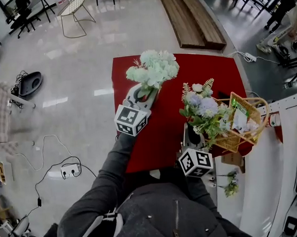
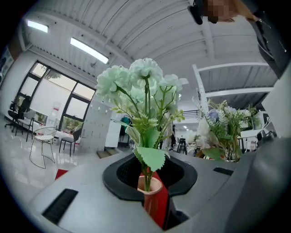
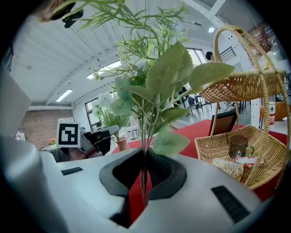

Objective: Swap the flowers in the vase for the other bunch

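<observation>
Near, the right gripper, almost closed, pinches the mixed bunch by its stems. At its 10 o'clock the left gripper — jaws part-open — clamps the vase, with the pale green bunch seated in it, over the red table. The swap seems nearly done — next, lower the vase upright.

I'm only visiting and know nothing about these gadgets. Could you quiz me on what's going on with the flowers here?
1. What is clamped in the left gripper?
A) a cup
B) a small vase with pale green flowers
C) nothing

2. Fill in: the right gripper pinches the mixed bunch by its ___.

3. True or false: the wicker basket stands on the red table.

Key: 1 B; 2 stems; 3 true.
</observation>
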Available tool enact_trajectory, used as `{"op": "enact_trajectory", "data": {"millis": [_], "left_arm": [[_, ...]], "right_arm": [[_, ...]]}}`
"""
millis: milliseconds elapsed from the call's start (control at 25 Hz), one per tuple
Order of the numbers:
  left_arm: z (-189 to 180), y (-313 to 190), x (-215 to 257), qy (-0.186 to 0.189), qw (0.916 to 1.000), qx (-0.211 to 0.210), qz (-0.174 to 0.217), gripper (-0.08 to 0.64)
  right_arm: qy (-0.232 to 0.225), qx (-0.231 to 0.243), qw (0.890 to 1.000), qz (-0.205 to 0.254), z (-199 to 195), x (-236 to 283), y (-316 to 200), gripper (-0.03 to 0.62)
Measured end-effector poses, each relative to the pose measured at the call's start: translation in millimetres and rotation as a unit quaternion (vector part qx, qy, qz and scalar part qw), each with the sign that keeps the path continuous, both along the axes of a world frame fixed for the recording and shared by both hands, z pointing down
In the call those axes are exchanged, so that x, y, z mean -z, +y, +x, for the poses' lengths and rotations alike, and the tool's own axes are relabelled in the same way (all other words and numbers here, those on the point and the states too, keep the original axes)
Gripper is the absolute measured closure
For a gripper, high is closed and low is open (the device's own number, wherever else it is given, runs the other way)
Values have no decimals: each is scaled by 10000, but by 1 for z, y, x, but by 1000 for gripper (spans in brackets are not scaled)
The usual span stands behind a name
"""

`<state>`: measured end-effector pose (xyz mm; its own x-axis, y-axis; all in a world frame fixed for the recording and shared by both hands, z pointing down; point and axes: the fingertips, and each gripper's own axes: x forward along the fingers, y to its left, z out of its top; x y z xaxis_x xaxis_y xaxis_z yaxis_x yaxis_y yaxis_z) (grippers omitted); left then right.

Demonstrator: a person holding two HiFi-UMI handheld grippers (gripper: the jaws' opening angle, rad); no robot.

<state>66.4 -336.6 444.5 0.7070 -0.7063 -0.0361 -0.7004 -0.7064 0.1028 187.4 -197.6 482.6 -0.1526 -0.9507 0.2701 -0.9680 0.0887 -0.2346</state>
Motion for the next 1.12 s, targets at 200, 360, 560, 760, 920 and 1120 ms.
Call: {"op": "enact_trajectory", "data": {"millis": [200, 360, 560, 760, 920, 1120], "left_arm": [[4, 3, -10, -148, 9998, 30, -102, 477], [5, 3, -14, -124, 9996, 80, -226, 474], [3, 3, -22, -315, 9990, 143, -293, 466], [3, 2, -23, -337, 9989, 133, -285, 462], [2, 4, -22, -317, 9989, 81, -328, 454], [2, 9, -24, -321, 9987, 42, -394, 378]], "right_arm": [[-2, -24, 10000, 13, 3, 0, 1, 560], [9, -27, 10000, -4, 3, -1, 2, 560], [5, -33, 10000, -9, 2, -1, 2, 560], [5, -38, 10000, -19, 4, -1, 3, 560], [-15, -81, 10000, 9, 5, 0, 3, 560], [-14, -68, 10000, 38, 4, 1, 4, 560]]}}
